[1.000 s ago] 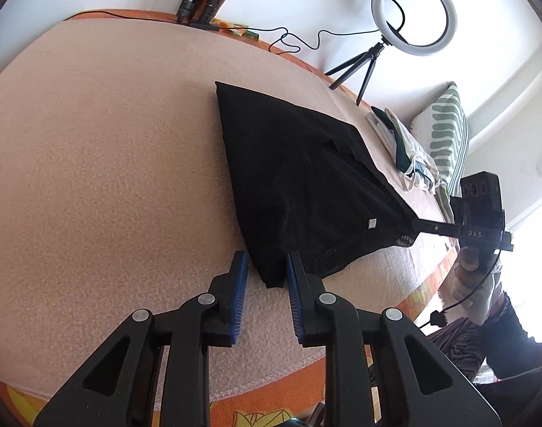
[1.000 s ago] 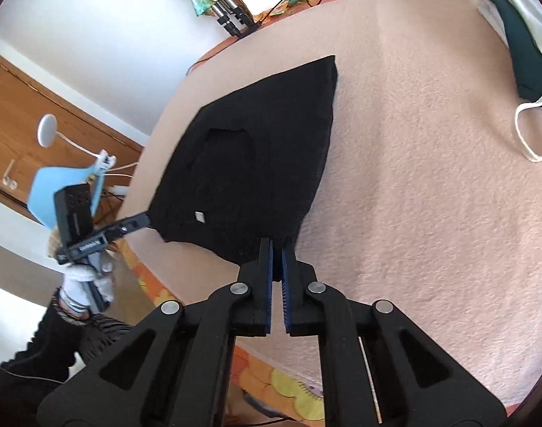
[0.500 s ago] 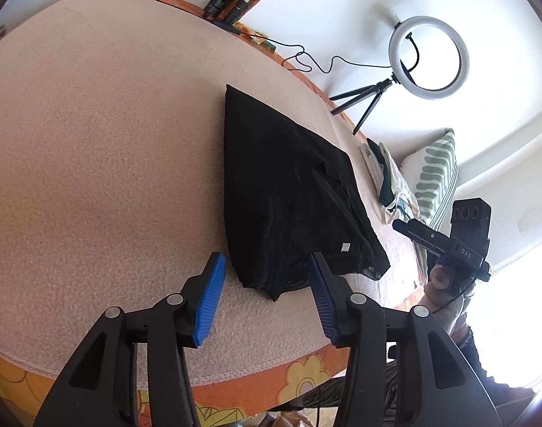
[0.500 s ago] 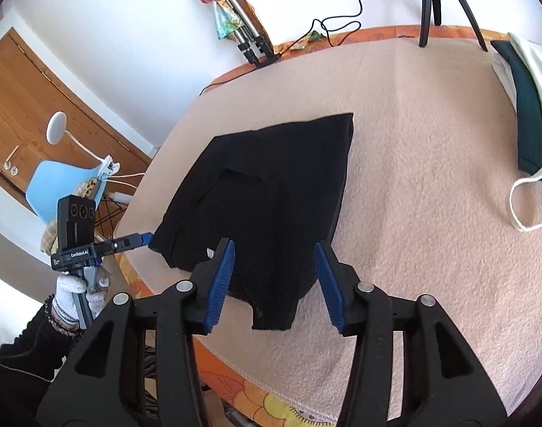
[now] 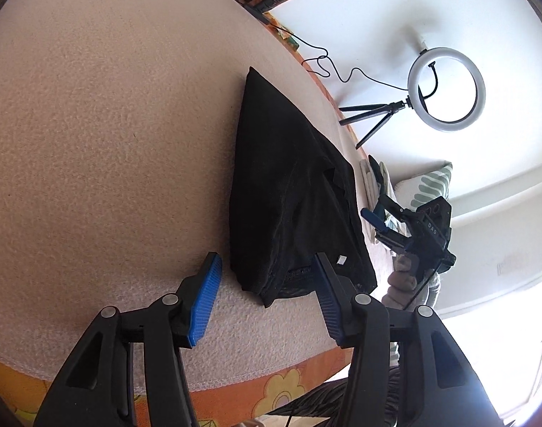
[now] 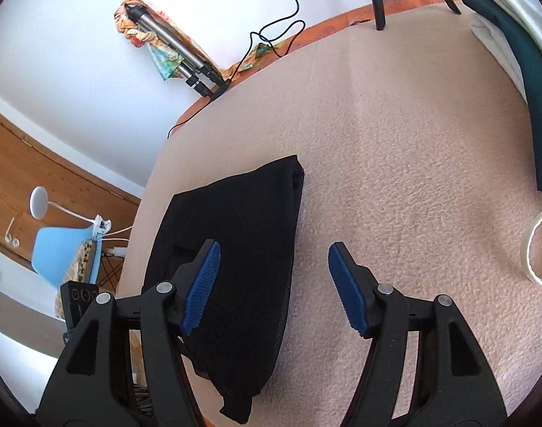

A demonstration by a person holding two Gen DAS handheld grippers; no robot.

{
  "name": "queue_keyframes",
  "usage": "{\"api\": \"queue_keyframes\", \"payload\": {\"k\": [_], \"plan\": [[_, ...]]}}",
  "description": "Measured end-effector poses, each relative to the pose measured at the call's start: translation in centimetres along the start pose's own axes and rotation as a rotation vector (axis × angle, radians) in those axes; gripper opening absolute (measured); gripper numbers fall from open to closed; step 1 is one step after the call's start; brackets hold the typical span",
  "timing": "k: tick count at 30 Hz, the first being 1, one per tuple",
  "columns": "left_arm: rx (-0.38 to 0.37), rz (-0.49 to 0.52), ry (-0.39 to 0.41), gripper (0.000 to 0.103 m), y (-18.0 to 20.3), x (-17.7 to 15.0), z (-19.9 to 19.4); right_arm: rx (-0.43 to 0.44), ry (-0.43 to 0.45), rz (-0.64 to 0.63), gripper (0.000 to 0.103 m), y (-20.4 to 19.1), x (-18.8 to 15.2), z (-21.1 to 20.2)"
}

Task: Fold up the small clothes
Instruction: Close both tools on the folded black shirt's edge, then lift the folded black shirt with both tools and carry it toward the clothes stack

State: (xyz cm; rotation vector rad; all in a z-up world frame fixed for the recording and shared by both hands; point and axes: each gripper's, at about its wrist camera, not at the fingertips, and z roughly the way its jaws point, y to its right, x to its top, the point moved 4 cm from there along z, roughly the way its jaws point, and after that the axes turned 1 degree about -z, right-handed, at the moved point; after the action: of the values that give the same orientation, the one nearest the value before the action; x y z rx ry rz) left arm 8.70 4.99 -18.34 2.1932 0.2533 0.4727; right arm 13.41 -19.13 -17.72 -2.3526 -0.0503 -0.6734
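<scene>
Dropped black garment (image 5: 292, 199), lengthwise away.

Folded garment (image 5: 292, 192) on blanket (image 5: 93, 142), clothes pile (image 6: 520, 53) far right

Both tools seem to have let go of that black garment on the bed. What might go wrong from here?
1. The folded black garment lies with its near corner at the edge of the pink fleece blanket; a nudge could drag it off.
2. The left tool and right tool have just been opening with nothing gripped, so the loose layers may spring apart.
3. The right tool hovers over the fold's edge and could snag it.
</scene>
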Motion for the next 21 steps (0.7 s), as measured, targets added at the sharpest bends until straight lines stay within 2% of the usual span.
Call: {"api": "queue_keyframes", "payload": {"k": [5,16,21], "plan": [[-0.027,-0.032,0.008,0.051,0.1,0.5,0.5,0.009,-0.004,0.031,0.066,1.0,1.3,1.3],[-0.032,0.003,0.031,0.050,1.2,1.0,1.9,0.048,-0.017,0.019,0.066,0.7,3.8,5.2],[-0.028,0.034,0.010,0.041,2.2,0.8,3.3,0.069,-0.012,-0.021,0.067,-0.8,4.2,6.8]]}}
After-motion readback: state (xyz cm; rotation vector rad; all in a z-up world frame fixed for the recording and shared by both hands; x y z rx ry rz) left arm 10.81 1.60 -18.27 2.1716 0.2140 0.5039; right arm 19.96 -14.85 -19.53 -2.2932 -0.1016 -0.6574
